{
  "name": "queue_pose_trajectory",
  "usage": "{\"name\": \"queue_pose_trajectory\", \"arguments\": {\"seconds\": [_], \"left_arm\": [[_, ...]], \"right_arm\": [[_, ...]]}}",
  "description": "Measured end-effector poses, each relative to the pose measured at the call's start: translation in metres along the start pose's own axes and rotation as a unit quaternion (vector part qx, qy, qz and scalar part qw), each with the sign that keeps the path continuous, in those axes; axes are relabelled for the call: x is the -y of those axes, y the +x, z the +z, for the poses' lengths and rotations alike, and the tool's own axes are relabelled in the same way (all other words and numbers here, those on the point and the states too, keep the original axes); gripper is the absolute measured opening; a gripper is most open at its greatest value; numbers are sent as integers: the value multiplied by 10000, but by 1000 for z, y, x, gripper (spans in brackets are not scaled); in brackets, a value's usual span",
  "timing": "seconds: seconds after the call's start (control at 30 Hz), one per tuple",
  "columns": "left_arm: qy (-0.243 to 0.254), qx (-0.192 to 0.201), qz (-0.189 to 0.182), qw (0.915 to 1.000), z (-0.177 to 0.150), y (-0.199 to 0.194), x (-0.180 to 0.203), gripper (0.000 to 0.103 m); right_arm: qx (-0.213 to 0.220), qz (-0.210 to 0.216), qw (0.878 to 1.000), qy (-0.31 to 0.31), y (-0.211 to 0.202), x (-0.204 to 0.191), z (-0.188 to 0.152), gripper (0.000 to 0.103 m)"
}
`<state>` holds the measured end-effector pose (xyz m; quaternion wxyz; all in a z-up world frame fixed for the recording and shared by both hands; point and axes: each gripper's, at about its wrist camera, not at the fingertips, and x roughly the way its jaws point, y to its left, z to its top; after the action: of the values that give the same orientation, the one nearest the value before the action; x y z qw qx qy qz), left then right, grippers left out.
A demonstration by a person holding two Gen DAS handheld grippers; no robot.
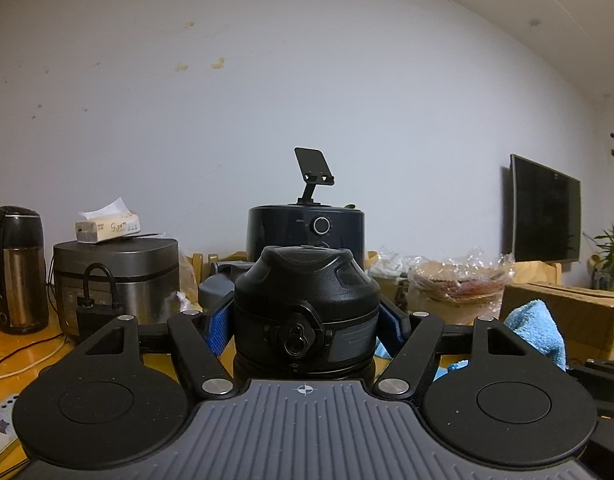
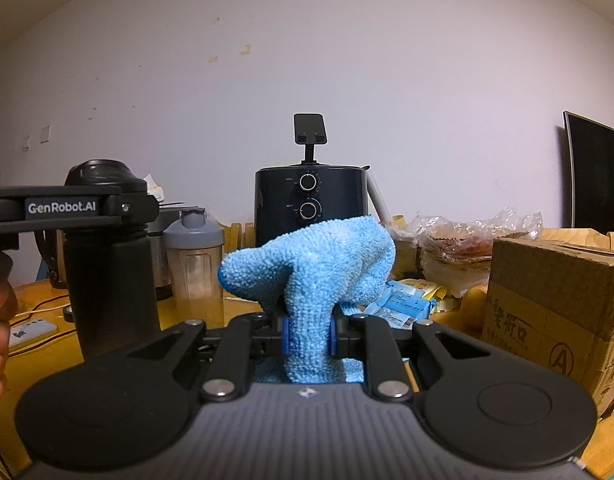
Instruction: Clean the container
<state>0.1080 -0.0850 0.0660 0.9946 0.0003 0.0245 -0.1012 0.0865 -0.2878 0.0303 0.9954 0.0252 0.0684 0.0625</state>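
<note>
Left wrist view: black bottle clamped; right wrist view: blue cloth clamped.

Left wrist view, left to right: a kettle (image 1: 15, 270) and a rice cooker (image 1: 115, 280) stand at far left on the wooden table (image 1: 23, 344). At centre, the left gripper (image 1: 305, 322) grasps the black bottle (image 1: 305, 312) just below its lid, blue pads (image 1: 219, 330) pressed against both sides. An air fryer (image 1: 307, 232) stands behind it. Right wrist view, left to right: the same bottle (image 2: 111, 280) stands upright on the table at near left, held by the left gripper's bar. A clear shaker (image 2: 195, 260) stands beside it. At centre, the right gripper (image 2: 309, 338) is clenched on a blue cloth (image 2: 311, 272). A cardboard box (image 2: 555, 312) sits at right.
</note>
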Motion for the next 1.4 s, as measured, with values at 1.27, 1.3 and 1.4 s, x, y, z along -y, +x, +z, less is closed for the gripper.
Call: {"name": "queue_pose_trajectory", "arguments": {"seconds": [1.27, 1.3, 1.4], "left_arm": [[4, 290, -435, 9986, 31, 18, 10, 68], [7, 301, -446, 9985, 32, 20, 10, 68], [15, 336, -482, 9983, 37, 24, 11, 68]], "right_arm": [[-60, 151, 9998, 63, 3, 2, -6, 15], [-60, 157, 9998, 64, 2, 1, -6, 15], [-58, 160, 9998, 80, 2, 1, -6, 15]]}}
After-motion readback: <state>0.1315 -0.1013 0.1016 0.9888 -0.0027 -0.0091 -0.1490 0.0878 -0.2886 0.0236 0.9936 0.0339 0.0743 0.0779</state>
